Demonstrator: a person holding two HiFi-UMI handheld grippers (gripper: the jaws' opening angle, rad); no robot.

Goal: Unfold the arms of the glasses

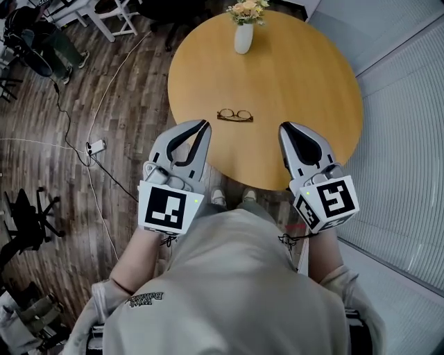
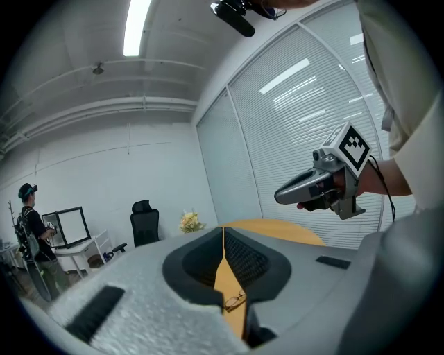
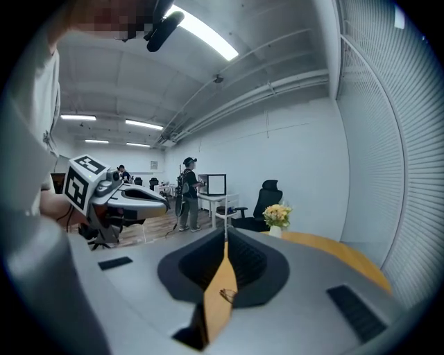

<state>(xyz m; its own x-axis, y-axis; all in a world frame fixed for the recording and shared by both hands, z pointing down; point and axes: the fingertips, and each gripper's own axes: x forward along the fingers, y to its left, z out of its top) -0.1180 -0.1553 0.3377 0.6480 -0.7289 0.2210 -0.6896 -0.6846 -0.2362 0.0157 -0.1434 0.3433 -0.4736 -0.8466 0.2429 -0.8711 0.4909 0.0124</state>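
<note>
- Dark plank flooring (image 1: 132, 83) surrounds a round table (image 1: 305, 90) with a smooth, matte, honey-coloured wooden top. A pale slatted wall (image 1: 409, 139) runs along its right side.
- A small white vase (image 1: 243, 38) of yellow and cream flowers (image 1: 248, 10) stands at the far edge of the table.
- The glasses (image 1: 234, 115) lie alone near the middle of the table, well apart from the vase. They have a thin dark frame with two rounded lenses, and the arms look tucked in behind it, though that is too small to be sure of.
- The left gripper (image 1: 201, 126) and the right gripper (image 1: 284, 130) hover over the near rim, short of the glasses.
- On both, the fingers (image 2: 243, 260) meet at the tips with nothing between them. Their inner pads are black and ribbed, set in grey moulded shells.
- The glasses will likely be very light and prone to sliding on the slick top. The wire-thin arms and hinges seem easy to bend, and the lenses easy to smear.
- It seems best to pin the frame at the bridge or an outer rim with one gripper. The other can then pinch an arm near its free end and swing it out gently.
</note>
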